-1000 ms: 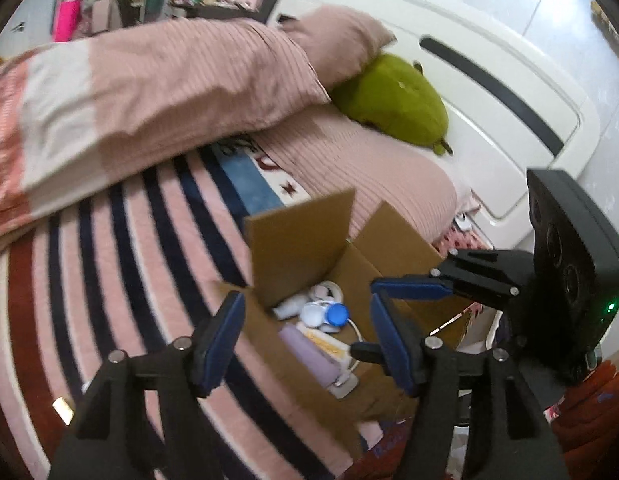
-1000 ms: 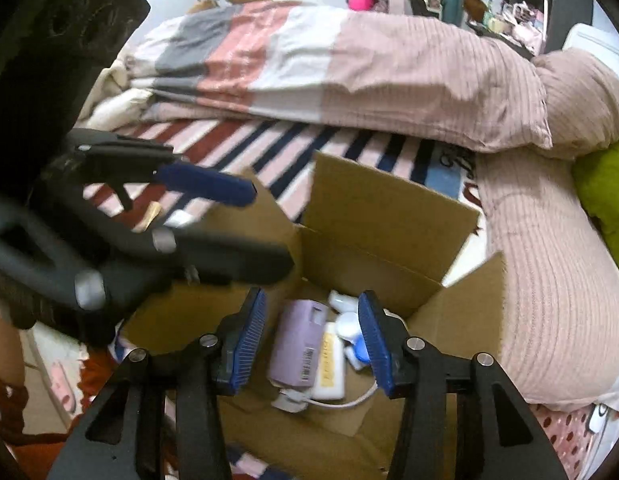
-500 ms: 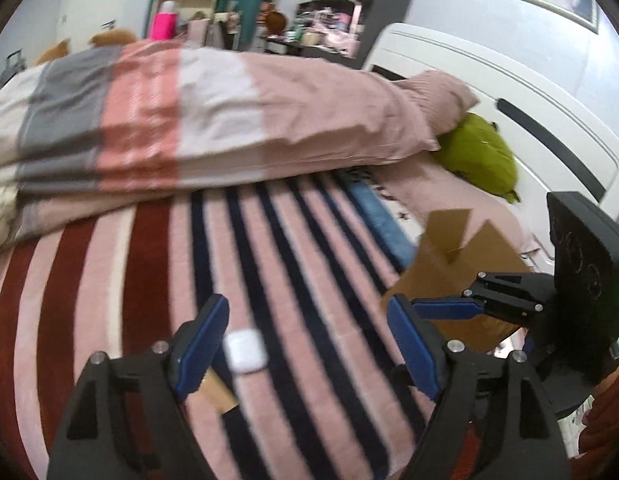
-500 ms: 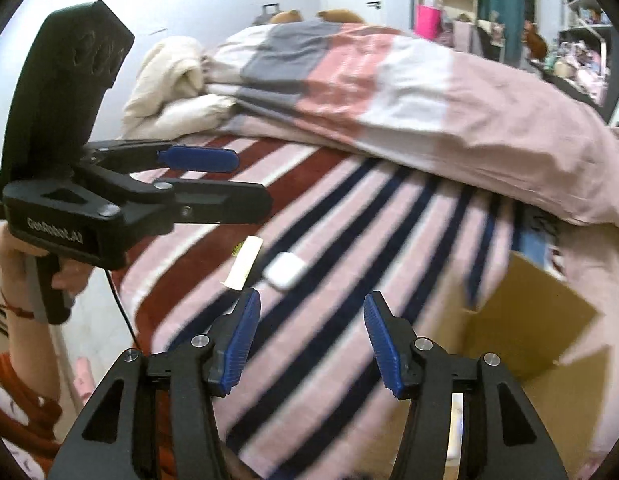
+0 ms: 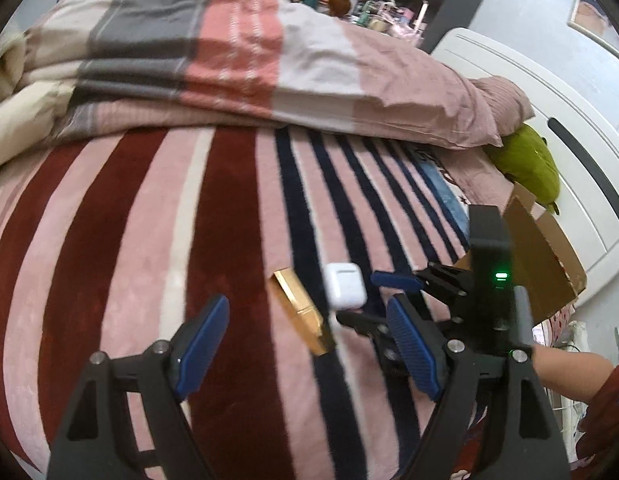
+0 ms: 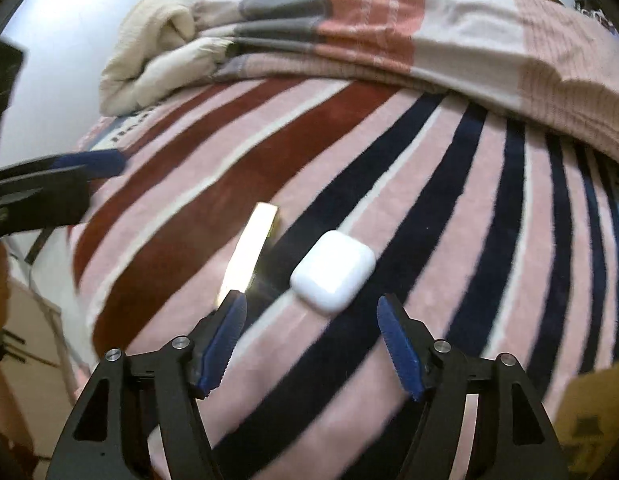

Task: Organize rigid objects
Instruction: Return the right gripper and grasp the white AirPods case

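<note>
On the striped blanket (image 6: 389,168) a white case (image 6: 332,276) lies just beside a gold bar (image 6: 249,252), both well apart from the box (image 5: 549,264) at the bed's edge. Right gripper (image 6: 311,336) hangs over the case, jaws opening and nothing between them; left gripper (image 5: 305,344) is spread and empty, lined up on the bar. Pickup looks like the step in hand: each must drop, straddle its piece and close.

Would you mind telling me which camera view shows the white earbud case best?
The right wrist view: the white earbud case lies large and unobstructed on the striped blanket. The left wrist view shows it smaller, beside the right gripper.
</note>
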Demonstrator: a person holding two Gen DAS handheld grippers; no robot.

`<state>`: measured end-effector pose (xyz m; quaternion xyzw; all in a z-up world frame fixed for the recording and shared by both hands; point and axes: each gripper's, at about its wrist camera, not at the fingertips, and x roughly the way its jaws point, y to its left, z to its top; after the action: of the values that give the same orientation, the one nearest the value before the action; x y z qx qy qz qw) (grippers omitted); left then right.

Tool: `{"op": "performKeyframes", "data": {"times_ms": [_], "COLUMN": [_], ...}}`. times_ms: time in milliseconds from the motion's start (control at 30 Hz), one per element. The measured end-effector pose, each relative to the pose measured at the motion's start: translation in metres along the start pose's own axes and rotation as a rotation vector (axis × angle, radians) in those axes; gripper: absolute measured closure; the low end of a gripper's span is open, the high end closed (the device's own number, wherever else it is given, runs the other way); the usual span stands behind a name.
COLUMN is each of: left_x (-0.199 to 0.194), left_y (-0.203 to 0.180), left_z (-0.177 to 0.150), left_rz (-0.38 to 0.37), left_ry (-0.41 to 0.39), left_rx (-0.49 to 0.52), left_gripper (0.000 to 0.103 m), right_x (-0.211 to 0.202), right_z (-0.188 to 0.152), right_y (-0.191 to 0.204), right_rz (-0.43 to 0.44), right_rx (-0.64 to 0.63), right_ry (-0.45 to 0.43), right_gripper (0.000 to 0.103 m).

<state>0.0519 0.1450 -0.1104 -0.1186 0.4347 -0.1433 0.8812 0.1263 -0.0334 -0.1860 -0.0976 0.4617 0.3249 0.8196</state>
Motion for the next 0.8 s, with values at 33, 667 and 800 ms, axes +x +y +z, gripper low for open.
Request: {"op": "performKeyframes", "data": {"times_ms": [33,667,800], "left_x": [0.0,0.004,0.002], "left_y": [0.003,-0.061,-0.11], "left_z": [-0.001,0.015,0.032], "left_rz": [0.003,-0.19,-0.306], "left_ry": [0.002,0.031,0.031], "left_rx": [-0.007,0.056,0.118], "left_gripper": [0.024,0.025,0.029], "right_x": [0.008,-0.077,-0.13], "right_z": [0.001,-0.005,-0.007], "right_y": [0.002,0.03,0.035], "right_rz": [-0.03,-0.05,-0.04], "right_rx": [-0.007,-0.139,-0.157], "right_ry": [-0.001,-0.169,-0.225], "right_gripper": [0.038,0.05,0.05]}}
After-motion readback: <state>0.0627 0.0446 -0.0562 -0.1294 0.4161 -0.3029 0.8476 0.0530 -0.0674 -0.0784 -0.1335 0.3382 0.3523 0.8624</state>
